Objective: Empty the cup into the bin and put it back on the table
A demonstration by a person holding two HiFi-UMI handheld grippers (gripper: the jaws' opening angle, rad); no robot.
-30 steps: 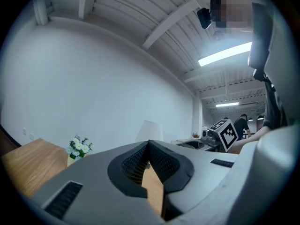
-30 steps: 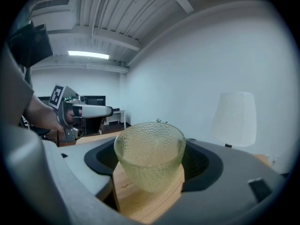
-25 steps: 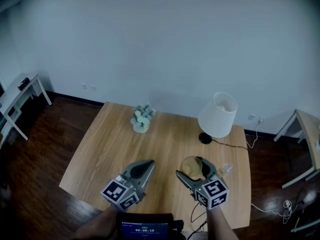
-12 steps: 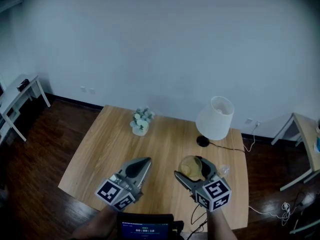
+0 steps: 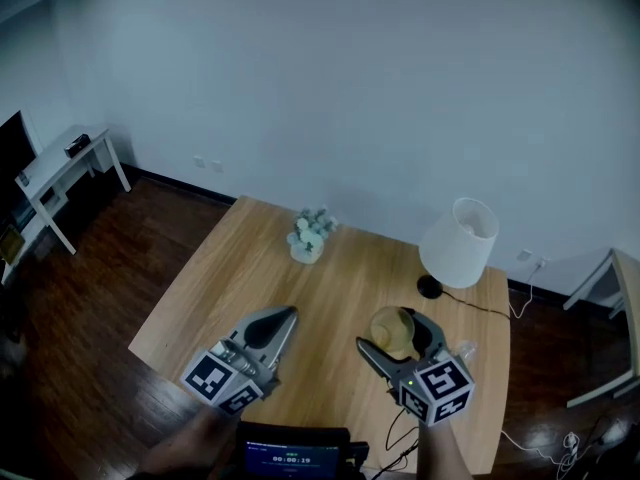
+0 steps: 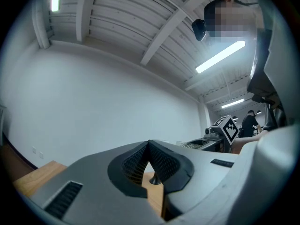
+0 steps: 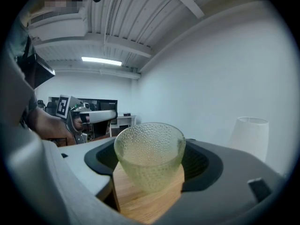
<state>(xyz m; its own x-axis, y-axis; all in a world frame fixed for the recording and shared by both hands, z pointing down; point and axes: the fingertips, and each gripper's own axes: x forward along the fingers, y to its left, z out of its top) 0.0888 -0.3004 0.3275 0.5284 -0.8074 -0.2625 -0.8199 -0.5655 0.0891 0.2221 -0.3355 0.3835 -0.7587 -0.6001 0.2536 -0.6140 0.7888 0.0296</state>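
Note:
A yellowish dimpled glass cup (image 5: 390, 330) (image 7: 150, 156) stands upright between the jaws of my right gripper (image 5: 396, 334) (image 7: 150, 170), which is shut on it over the right part of the wooden table (image 5: 230, 278). Whether anything is inside the cup I cannot tell. My left gripper (image 5: 284, 317) (image 6: 149, 148) hovers over the table's front, left of the cup. Its jaws meet at the tip with nothing between them. No bin shows in any view.
A white-shaded lamp (image 5: 460, 243) (image 7: 248, 135) stands at the table's back right, its cable trailing off the right edge. A small potted plant (image 5: 308, 238) sits at the back middle. A white side table (image 5: 70, 163) stands far left on the dark floor.
The head camera has swung left, so the table, lamp and plant sit further right in the frame. The left gripper drifted slightly outward. The cup stays in the right gripper.

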